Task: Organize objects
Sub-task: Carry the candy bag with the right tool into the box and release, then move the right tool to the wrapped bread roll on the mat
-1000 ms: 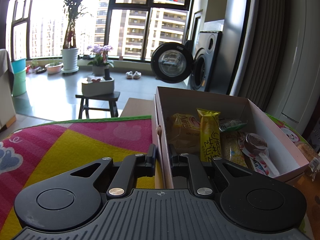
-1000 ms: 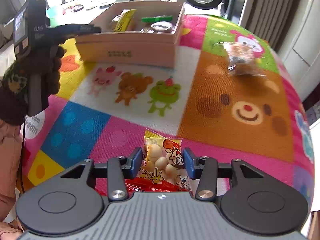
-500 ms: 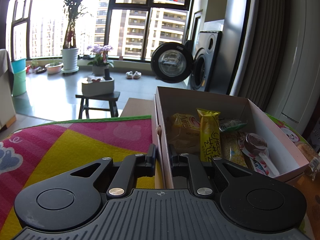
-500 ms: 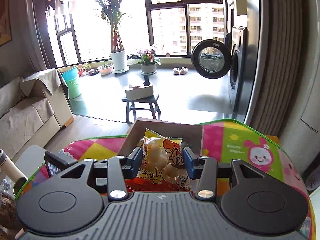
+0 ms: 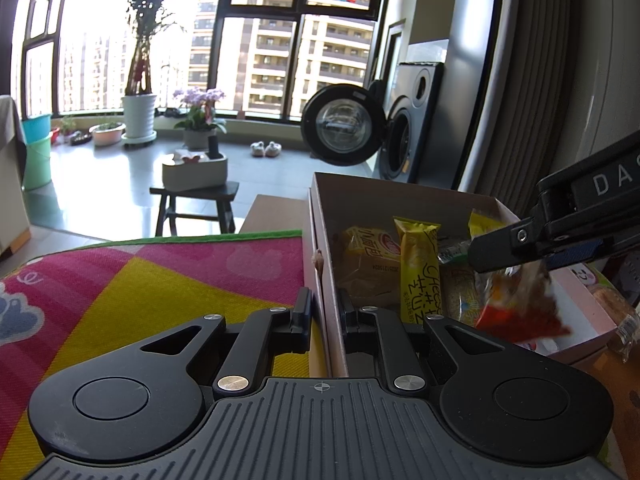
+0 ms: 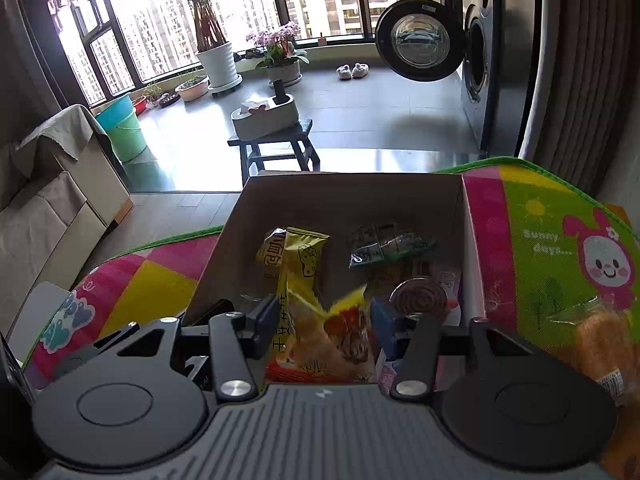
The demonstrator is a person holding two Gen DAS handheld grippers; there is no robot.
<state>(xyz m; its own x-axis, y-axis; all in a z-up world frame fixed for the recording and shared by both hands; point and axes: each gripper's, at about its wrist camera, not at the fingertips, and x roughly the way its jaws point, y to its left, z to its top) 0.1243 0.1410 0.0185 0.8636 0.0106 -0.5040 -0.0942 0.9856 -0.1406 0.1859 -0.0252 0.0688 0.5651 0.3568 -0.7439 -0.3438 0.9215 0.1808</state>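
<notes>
My left gripper [image 5: 323, 312] is clamped on the near left wall of the cardboard box [image 5: 320, 248], one finger outside on the play mat [image 5: 160, 280], the other inside the box. My right gripper [image 6: 324, 322] is over the near end of the box with its jaws apart — the snack bag [image 6: 324, 344] sits blurred between them, and I cannot tell whether either pad touches it. From the left wrist view the same bag [image 5: 520, 304] shows as a blurred red and orange streak below the right gripper's finger [image 5: 504, 250], just above the box contents. Inside the box lie a yellow cheese stick packet [image 6: 300, 264] near the left, a yellow bread packet [image 6: 270, 254] partly under it, a green wrapped snack [image 6: 388, 246] farther back, and a spiral lollipop [image 6: 418, 298] at the near right. On the mat to the right of the box, apart from it, lies a clear-wrapped bun [image 6: 604, 344]. Beyond the mat stands a dark stool [image 6: 276, 140] carrying a tissue box [image 6: 266, 118] — and farther right a washing machine [image 6: 476, 52] with its round door open.
</notes>
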